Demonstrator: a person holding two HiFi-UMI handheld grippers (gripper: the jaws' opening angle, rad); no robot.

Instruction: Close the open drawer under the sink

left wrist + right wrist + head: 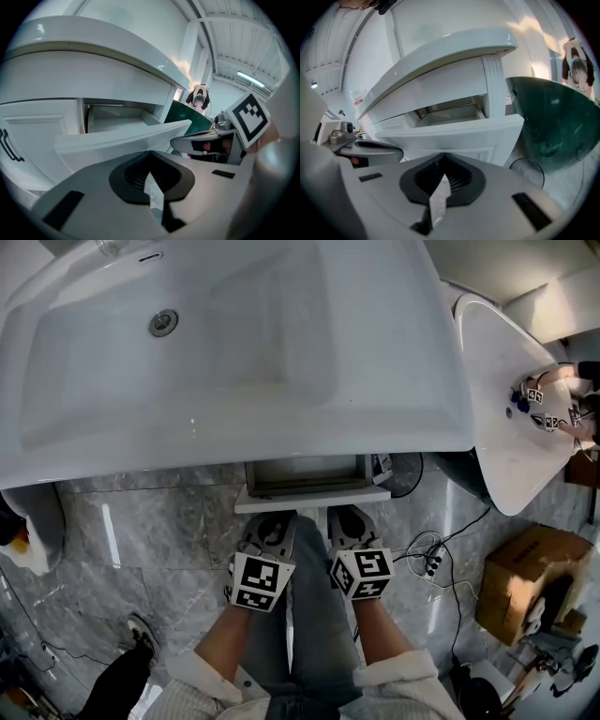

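Observation:
A white drawer [309, 480] stands pulled out under the white sink [234, 343], its front panel [312, 496] facing me. My left gripper [270, 521] and right gripper [349, 518] are side by side just short of that front panel, both shut and holding nothing. In the left gripper view the drawer front [123, 139] runs across just beyond the shut left gripper [150, 161]. The right gripper view has the drawer front [454, 137] close ahead of the shut right gripper [442, 161], with the open drawer cavity [450, 112] above it. I cannot tell whether either gripper touches the panel.
A second white basin [511, 399] stands to the right; it appears as a dark green bowl [553, 122] in the right gripper view. Cables [427, 554] and a cardboard box [525, 582] lie on the marble floor. A white fixture [33, 531] sits at left, a shoe [141, 634] nearby.

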